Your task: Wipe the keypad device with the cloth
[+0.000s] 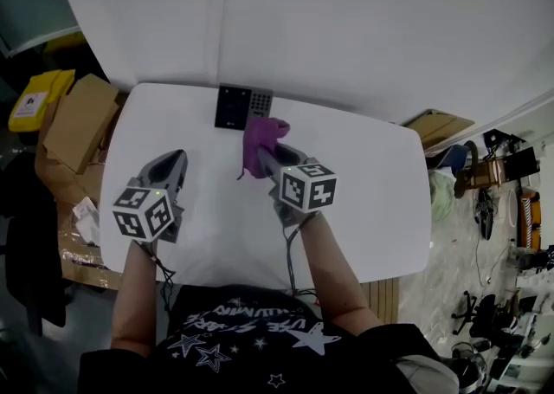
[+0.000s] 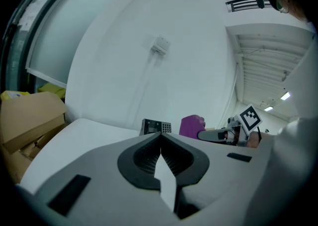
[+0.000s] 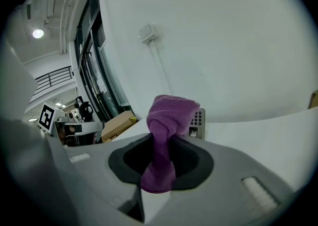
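Note:
A dark keypad device (image 1: 242, 106) lies at the far edge of the white table (image 1: 372, 202), with its screen on the left and its grey keys on the right. My right gripper (image 1: 269, 155) is shut on a purple cloth (image 1: 260, 143), which bunches up just short of the device. In the right gripper view the cloth (image 3: 166, 130) stands up between the jaws and hides most of the keypad device (image 3: 197, 122). My left gripper (image 1: 172, 164) hovers over the table's left part, shut with nothing in it. From the left gripper view the keypad device (image 2: 156, 126) and the cloth (image 2: 192, 125) show ahead.
A white wall rises right behind the table. Cardboard boxes (image 1: 76, 119) and a yellow object (image 1: 39, 98) sit on the floor to the left. More clutter and chairs (image 1: 493, 202) stand on the floor at the right.

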### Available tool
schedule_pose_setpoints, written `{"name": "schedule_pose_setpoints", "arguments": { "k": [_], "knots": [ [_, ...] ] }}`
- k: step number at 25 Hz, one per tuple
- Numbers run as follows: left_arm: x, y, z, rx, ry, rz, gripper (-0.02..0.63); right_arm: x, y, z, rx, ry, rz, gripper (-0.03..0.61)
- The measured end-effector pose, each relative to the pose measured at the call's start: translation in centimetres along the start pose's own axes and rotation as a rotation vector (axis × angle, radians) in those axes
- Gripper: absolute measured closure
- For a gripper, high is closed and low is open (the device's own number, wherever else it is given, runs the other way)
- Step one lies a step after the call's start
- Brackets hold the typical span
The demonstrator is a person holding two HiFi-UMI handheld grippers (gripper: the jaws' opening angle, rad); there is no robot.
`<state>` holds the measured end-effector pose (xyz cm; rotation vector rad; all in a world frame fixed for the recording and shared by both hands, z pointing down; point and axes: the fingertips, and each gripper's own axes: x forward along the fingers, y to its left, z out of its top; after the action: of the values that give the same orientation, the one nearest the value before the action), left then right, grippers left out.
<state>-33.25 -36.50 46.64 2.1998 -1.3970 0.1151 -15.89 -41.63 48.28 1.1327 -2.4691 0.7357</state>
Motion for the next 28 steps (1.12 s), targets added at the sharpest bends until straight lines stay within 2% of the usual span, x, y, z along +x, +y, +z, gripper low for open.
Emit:
{"name": "schedule_pose_setpoints", "arguments": {
  "k": [10,18,28],
  "knots": [
    [4.0,3.0,2.4,0.011,0.01,-0.032,0.604,6.2,0.4,1.7,-0.012,0.025,0.012,0.486],
    [6.1,5.9,1.7,-0.012,0.038,-0.038,0.606,10.3,-0.2,1.3,-0.004,0.057,-0.002,0.486],
    [8.0,8.4,1.6,-0.013,0.037,-0.011,0.606,14.7,-0.3,1.2,-0.06,0.116,0.008,0.486]
  ]
}}
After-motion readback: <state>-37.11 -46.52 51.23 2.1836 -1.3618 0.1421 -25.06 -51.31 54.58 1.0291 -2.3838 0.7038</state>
